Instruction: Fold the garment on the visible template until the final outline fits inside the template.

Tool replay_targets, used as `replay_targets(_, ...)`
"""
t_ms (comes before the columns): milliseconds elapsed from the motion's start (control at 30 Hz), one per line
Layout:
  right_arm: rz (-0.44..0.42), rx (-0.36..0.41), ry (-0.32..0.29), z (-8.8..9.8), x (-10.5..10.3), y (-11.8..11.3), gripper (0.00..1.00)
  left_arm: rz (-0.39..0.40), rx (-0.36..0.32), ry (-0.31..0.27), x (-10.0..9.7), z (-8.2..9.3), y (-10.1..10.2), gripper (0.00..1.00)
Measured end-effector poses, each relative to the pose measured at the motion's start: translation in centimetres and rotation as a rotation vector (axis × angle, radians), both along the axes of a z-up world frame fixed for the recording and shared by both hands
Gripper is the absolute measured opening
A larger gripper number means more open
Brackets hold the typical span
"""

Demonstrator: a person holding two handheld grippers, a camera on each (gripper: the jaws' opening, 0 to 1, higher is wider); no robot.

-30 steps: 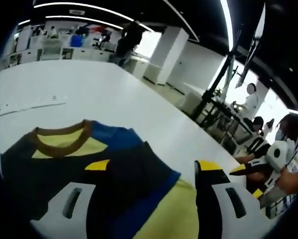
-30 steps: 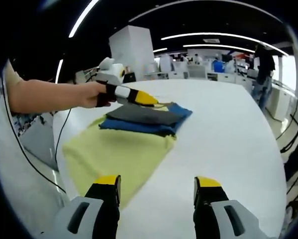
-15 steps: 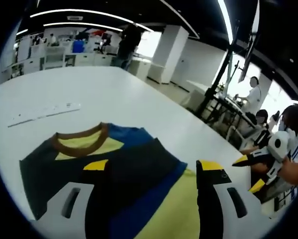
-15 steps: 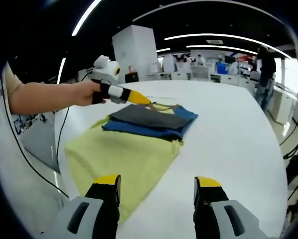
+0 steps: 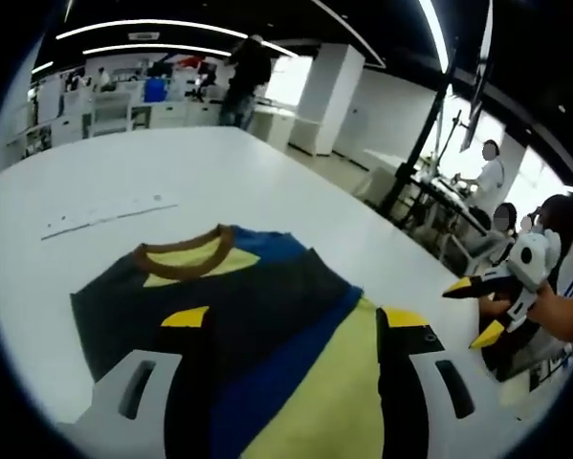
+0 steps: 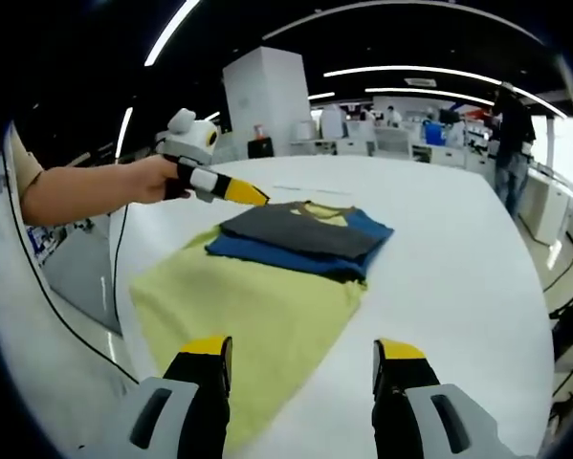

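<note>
A T-shirt (image 5: 267, 306) lies flat on the white table (image 5: 171, 163), with a brown collar (image 5: 186, 260), a dark grey folded panel, a blue band and a pale yellow body. In the right gripper view the shirt (image 6: 267, 306) has its yellow body nearest and the grey and blue folds (image 6: 305, 234) beyond. My left gripper (image 5: 296, 320) hovers open over the shirt's middle with nothing in it. From the right gripper view the left gripper (image 6: 219, 186) is held just off the shirt's far left edge. My right gripper (image 6: 303, 349) is open near the yellow hem and shows as the right gripper (image 5: 482, 311) at the table edge.
A pale strip of markings (image 5: 109, 212) lies on the table beyond the collar. A person's forearm (image 6: 85, 186) holds the left gripper, and a cable (image 6: 114, 268) hangs off the table's left edge. People sit at the right (image 5: 501, 229); one person stands far back (image 5: 243, 76).
The left gripper has drawn back from above the grey fold to beside the shirt's edge. Both cameras shifted a little; the shirt itself lies unchanged.
</note>
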State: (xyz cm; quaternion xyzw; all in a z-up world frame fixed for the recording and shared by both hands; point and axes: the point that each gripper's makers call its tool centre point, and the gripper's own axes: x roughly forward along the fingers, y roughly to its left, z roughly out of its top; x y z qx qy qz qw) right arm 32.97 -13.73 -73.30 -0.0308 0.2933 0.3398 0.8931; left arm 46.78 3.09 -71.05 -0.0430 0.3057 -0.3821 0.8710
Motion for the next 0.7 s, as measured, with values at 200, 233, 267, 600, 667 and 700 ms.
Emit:
replay_targets(200,-0.003,0.002,-0.005,0.3,0.1,0.1,0.56,0.011,-0.011,-0.008,-0.7,0.8,1.5,0.65)
replay_targets(233,-0.003,0.002,-0.005,0.3,0.2,0.1,0.57,0.01,-0.01,-0.007,-0.8,0.8,1.6,0.65)
replay_targets(267,-0.005,0.005,-0.002,0.3,0.2,0.2,0.57,0.008,-0.007,-0.006,-1.0,0.8,1.7,0.65)
replay_targets(600,-0.005,0.012,-0.003,0.7,0.1,0.6,0.57,0.007,-0.023,0.008,-2.8,1.1,3.0,0.64)
replay_targets(667,-0.008,0.013,-0.002,0.7,0.1,0.6,0.57,0.008,-0.018,0.006,-3.1,1.2,3.5,0.64)
replay_targets(700,-0.009,0.012,-0.002,0.7,0.1,0.5,0.57,0.012,-0.02,0.005,-3.3,1.2,3.8,0.64)
